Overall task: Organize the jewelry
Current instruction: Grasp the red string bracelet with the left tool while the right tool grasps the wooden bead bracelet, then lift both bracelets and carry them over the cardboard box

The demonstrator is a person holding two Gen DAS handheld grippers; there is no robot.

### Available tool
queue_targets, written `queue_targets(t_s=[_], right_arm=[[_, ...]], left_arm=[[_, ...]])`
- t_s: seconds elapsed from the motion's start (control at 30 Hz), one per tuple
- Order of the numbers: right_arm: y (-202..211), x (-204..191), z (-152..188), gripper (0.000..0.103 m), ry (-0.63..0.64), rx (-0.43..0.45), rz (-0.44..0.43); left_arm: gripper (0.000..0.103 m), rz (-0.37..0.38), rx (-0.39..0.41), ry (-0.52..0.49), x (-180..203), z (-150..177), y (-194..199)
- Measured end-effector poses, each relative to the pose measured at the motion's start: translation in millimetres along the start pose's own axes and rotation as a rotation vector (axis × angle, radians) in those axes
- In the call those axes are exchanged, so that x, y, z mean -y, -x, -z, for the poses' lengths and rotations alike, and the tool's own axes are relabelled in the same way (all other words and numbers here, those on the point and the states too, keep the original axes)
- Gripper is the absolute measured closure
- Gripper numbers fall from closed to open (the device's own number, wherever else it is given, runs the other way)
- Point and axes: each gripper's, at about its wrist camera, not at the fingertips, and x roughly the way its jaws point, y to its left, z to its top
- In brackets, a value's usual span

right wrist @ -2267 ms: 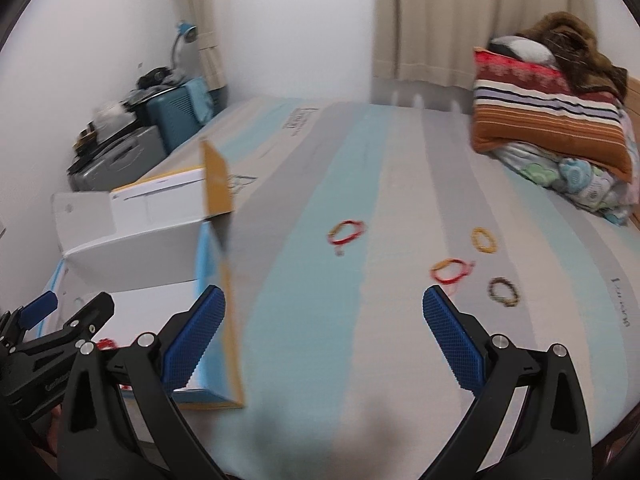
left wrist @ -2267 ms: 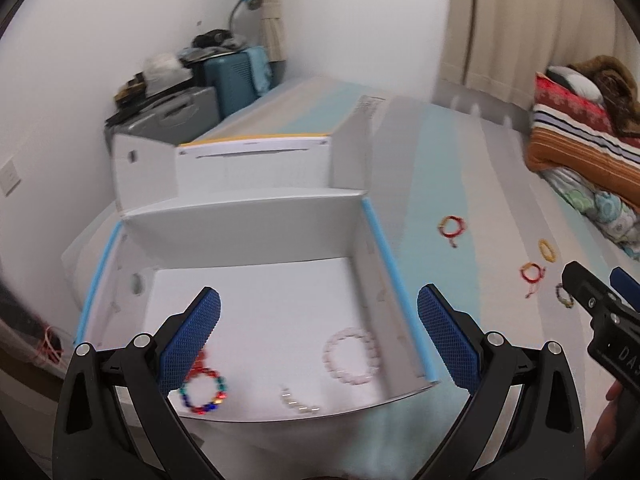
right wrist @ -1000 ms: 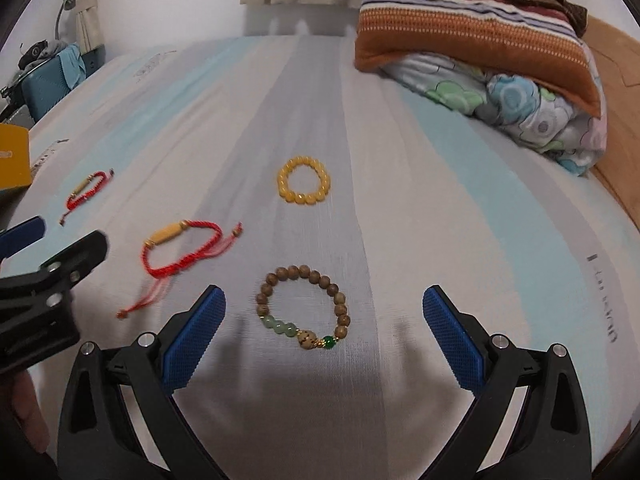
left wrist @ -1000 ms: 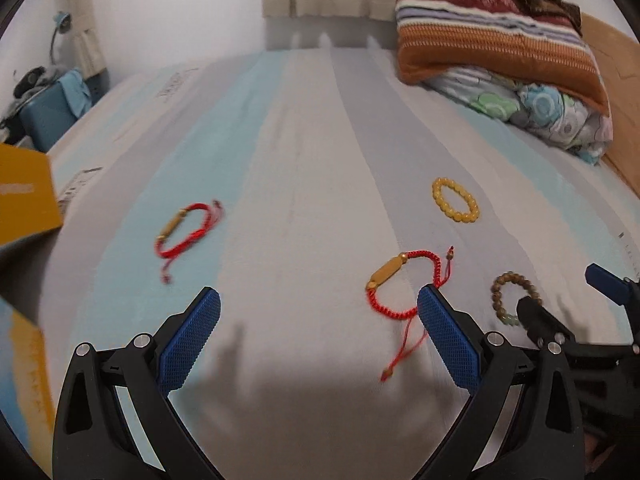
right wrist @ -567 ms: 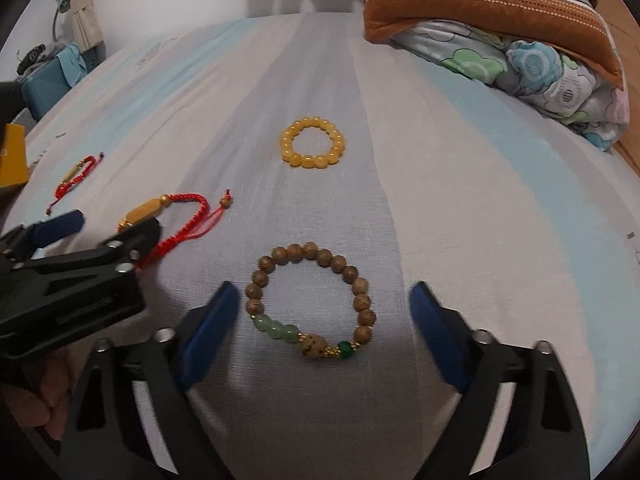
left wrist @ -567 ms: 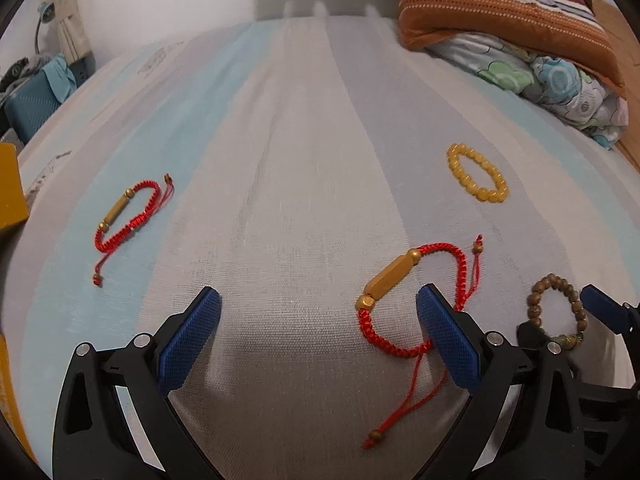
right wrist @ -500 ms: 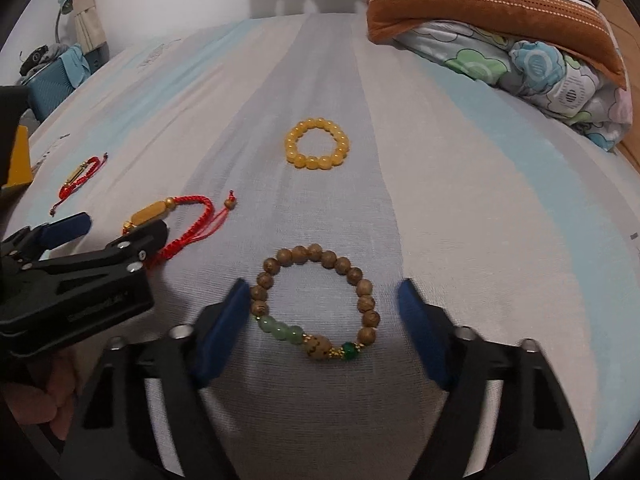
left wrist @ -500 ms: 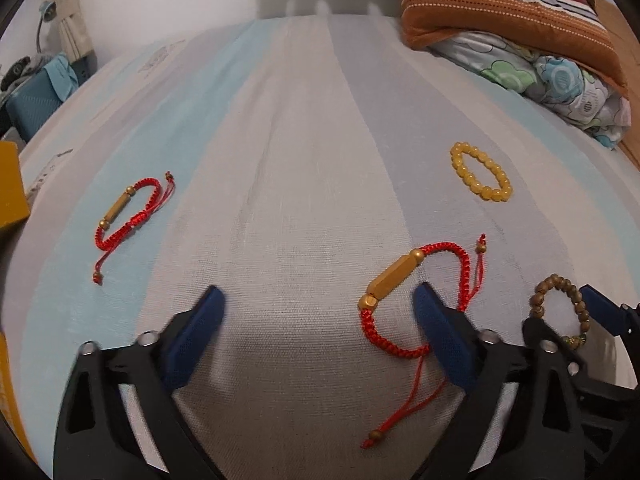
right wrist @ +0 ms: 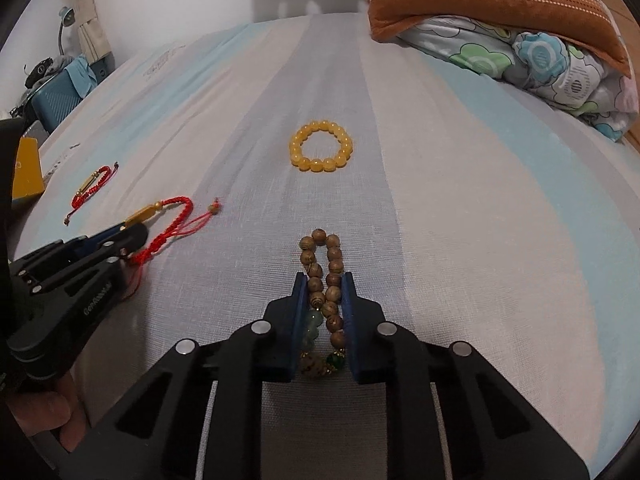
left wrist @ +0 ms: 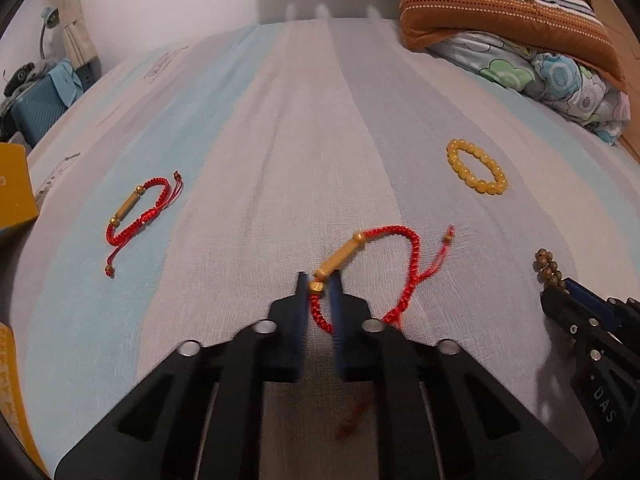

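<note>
Both of your hand-held grippers, wide open half a second ago, have now closed on bracelets lying on the striped bed sheet (left wrist: 280, 128). Your left hand-held gripper (left wrist: 318, 288) has pinched the red braided cord bracelet with a gold tube bead (left wrist: 384, 248) near its gold end bead, the rest of the loop trailing far and right on the sheet. Your right hand-held gripper (right wrist: 325, 286) has squeezed the brown wooden bead bracelet with green stones (right wrist: 322, 280) flat into a narrow loop between its blue pads (right wrist: 299, 312), the far end poking out past the tips. Neither piece looks lifted yet; both appear to rest on the sheet. Two pieces stay ungrasped: the yellow round-bead bracelet (right wrist: 322, 151) far ahead in the right wrist view, and a second, smaller red cord bracelet with a gold tube (left wrist: 138, 210) well off to the left. So the pick-up step seems secured on both sides, and I judge the carry to the box is next; only a yellow cardboard corner (left wrist: 14, 192) shows at the far left. Lift gently, since the red cord's loose tail could snag.
</note>
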Motion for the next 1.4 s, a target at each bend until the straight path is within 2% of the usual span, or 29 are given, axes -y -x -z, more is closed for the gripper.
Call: queue_targets(t_s=[0.43, 1.03, 1.4], right_arm=[[15.9, 7.4, -7.7, 0.089, -0.049, 0.020, -0.042], [65.9, 0.2, -18.7, 0.089, -0.046, 0.080, -0.029], [104.2, -18.3, -12.7, 0.089, -0.030, 0.080, -0.019]], left_arm=[[0.096, 0.009, -0.012, 0.029, -2.1, 0.0, 19.5], [0.096, 0.019, -0.014, 0.035, -17.7, 6.7, 84.9], [0.096, 0.004, -0.003, 0.030, -34.4, 14.7, 129.5]])
